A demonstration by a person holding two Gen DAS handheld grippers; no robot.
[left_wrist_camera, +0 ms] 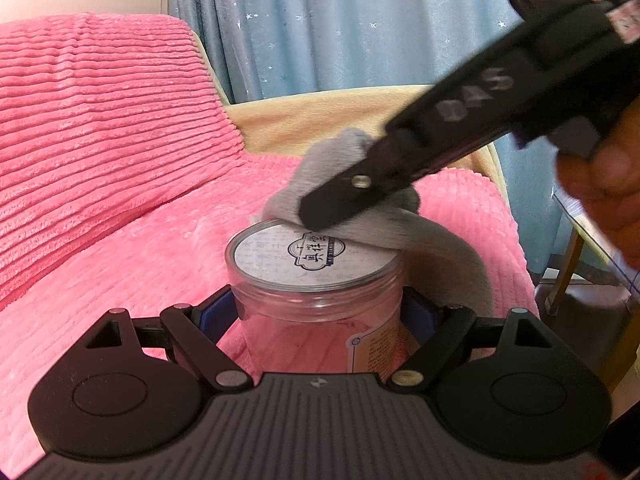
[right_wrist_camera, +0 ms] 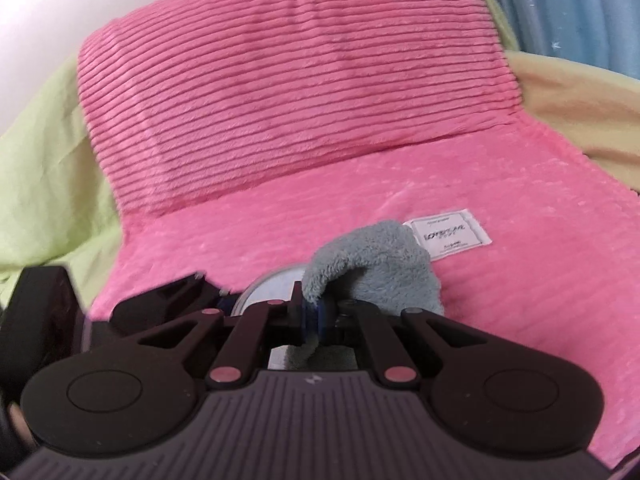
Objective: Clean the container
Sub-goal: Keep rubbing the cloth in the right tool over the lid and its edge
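Observation:
A clear plastic jar (left_wrist_camera: 320, 320) with a white printed lid (left_wrist_camera: 308, 258) stands upright between the fingers of my left gripper (left_wrist_camera: 318, 314), which is shut on its sides. My right gripper (right_wrist_camera: 316, 316) comes in from the upper right, shut on a grey fluffy cloth (right_wrist_camera: 376, 272). In the left wrist view the right gripper (left_wrist_camera: 332, 208) presses the grey cloth (left_wrist_camera: 384, 228) onto the far right part of the lid, and a tail of cloth hangs down behind the jar. A sliver of the lid (right_wrist_camera: 276, 280) shows below the cloth in the right wrist view.
A pink ribbed blanket (left_wrist_camera: 120, 240) covers the seat and a pink cushion (right_wrist_camera: 288, 92) leans behind. A white fabric label (right_wrist_camera: 448, 234) lies on the blanket. Blue star curtain (left_wrist_camera: 320, 28) hangs at the back. A person's hand (left_wrist_camera: 600, 192) holds the right gripper.

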